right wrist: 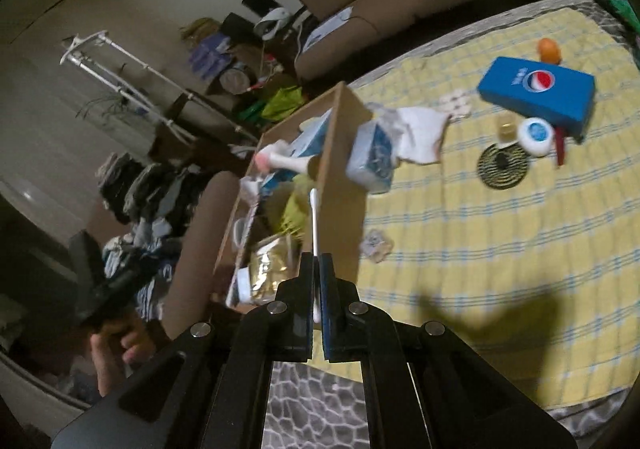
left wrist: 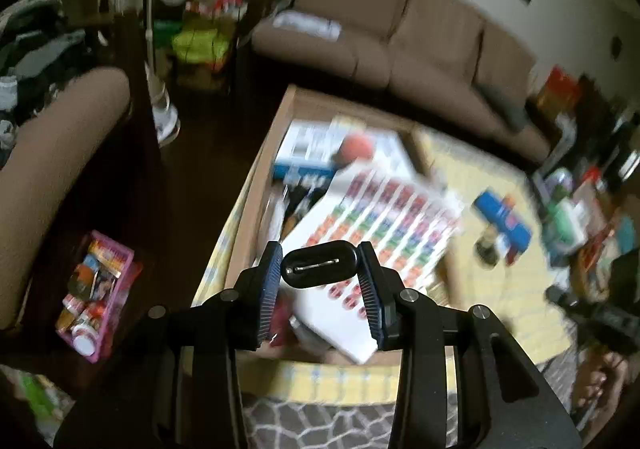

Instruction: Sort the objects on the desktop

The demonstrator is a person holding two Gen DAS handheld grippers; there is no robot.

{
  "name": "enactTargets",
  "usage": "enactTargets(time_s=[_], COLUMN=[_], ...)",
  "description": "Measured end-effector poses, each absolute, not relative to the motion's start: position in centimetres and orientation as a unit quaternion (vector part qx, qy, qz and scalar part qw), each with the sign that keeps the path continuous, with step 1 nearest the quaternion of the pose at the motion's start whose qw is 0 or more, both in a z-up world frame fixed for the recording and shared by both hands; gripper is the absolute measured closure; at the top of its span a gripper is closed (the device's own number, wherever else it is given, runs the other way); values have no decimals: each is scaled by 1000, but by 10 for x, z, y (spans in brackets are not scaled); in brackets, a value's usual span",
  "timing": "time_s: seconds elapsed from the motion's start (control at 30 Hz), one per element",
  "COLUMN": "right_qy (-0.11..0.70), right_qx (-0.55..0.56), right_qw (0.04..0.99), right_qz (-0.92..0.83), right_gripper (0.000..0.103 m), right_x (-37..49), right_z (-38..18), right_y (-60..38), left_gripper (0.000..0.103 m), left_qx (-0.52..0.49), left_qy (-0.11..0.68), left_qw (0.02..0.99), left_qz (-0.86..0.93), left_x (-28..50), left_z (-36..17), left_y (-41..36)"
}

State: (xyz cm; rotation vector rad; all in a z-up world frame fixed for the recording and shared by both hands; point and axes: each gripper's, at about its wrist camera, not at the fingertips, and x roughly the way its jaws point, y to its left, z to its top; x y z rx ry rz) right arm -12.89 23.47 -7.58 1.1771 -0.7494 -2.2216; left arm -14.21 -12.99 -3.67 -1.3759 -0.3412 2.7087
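Above the open brown cardboard box point(left wrist: 298, 99), left gripper point(left wrist: 319, 268) clamped on a small black oval plastic piece with a thin metal pin across its face point(left wrist: 319, 264), jaws narrowed against both its ends. Over the same box's right wall point(right wrist: 340, 185), right gripper point(right wrist: 317, 277) pinched nearly closed on a slim white plastic stick with a rounded tip point(right wrist: 314, 221), stick pointing up and away over the box.

Judged partly done: already heaped inside the box, a blue-and-white carton point(left wrist: 304, 153), an orange ball point(left wrist: 356, 147), a white sheet printed with rows of coloured stickers point(left wrist: 384, 225), a gold foil pouch point(right wrist: 270, 269). Both held items seemingly about to follow.

Still out on the yellow checked cloth point(right wrist: 500, 269): a blue flat box point(right wrist: 536, 93), a round white tub with blue lid point(right wrist: 536, 135), a black-and-yellow striped round disc point(right wrist: 503, 166), an orange fruit-like object point(right wrist: 549, 49), crumpled white tissue point(right wrist: 420, 133), a small clear wrapper point(right wrist: 376, 245).

Readable: only the Pepsi globe logo on the blue flat box; small lettering beside it too blurred. Sticker sheet and carton print smeared by motion, illegible.
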Motion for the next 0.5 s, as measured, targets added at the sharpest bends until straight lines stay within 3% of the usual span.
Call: enactTargets(time_s=[0.27,0.33,0.4,0.5], right_qy=[-243,-244,-243,-242], right_qx=[462,462,462,464], right_qw=[269,270,269,271], right_qz=[-809,-809,-809,-808], right_gripper=[101,101,101,101], right_x=[-134,-134,-134,-133], right_z=[-90,-91,-90,-91], right_y=[206,207,207,206], left_gripper=[68,62,35,32], left_qx=[-520,-538,-534,-511], left_qy=[-142,-180,-179,-135], left_qw=[84,99,108,79], left_qz=[838,818,819,845], left_x=[-166,-166,-164,-155], left_z=[-86,-87,-81,-65], left_y=[-132,-131,-127,-120])
